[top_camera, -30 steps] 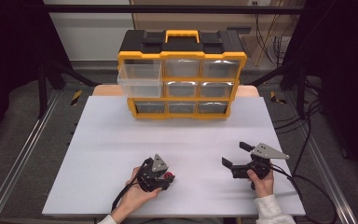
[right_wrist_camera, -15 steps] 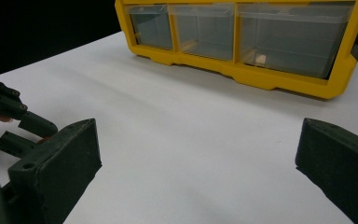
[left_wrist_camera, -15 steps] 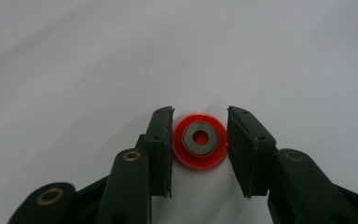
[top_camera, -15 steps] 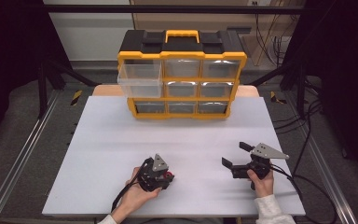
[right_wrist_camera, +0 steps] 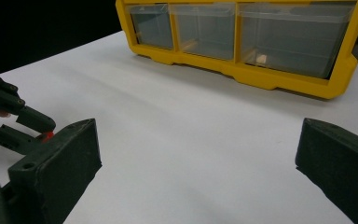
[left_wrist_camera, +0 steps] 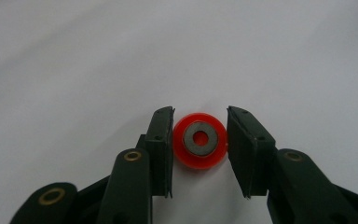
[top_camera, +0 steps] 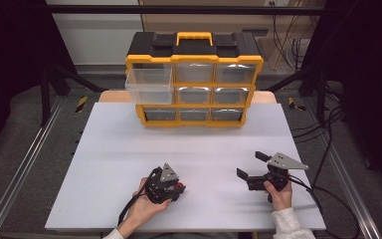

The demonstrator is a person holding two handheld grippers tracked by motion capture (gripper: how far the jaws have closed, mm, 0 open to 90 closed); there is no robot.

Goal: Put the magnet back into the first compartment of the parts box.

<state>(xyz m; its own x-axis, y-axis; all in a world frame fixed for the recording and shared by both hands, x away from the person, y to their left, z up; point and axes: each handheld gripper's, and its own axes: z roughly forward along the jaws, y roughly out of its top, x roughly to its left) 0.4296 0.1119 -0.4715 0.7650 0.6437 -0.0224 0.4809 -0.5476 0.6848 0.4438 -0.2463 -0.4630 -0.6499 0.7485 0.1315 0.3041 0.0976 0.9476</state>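
Note:
A small red round piece [left_wrist_camera: 189,156] with a grey metal ring in its middle lies on the white table. My left gripper [left_wrist_camera: 200,119] is shut on it, one pad against each side. From above, the left gripper [top_camera: 178,188] sits near the table's front edge with the red piece [top_camera: 180,187] at its tip. The right gripper [top_camera: 251,164] rests to the right of it, open and with nothing between its jaws. In the right gripper view the right gripper [right_wrist_camera: 196,154] faces the drawer cabinet, and the left gripper [right_wrist_camera: 28,126] with the red piece [right_wrist_camera: 47,136] is at the left.
A yellow and black drawer cabinet [top_camera: 194,45] with clear drawers stands at the table's far edge. Its top left drawer [top_camera: 149,84] is pulled out. White table surface [top_camera: 194,144] lies between the cabinet and both hands. Cables trail off at the right.
The left jaws look slightly narrower around the red piece. Both hands keep their places.

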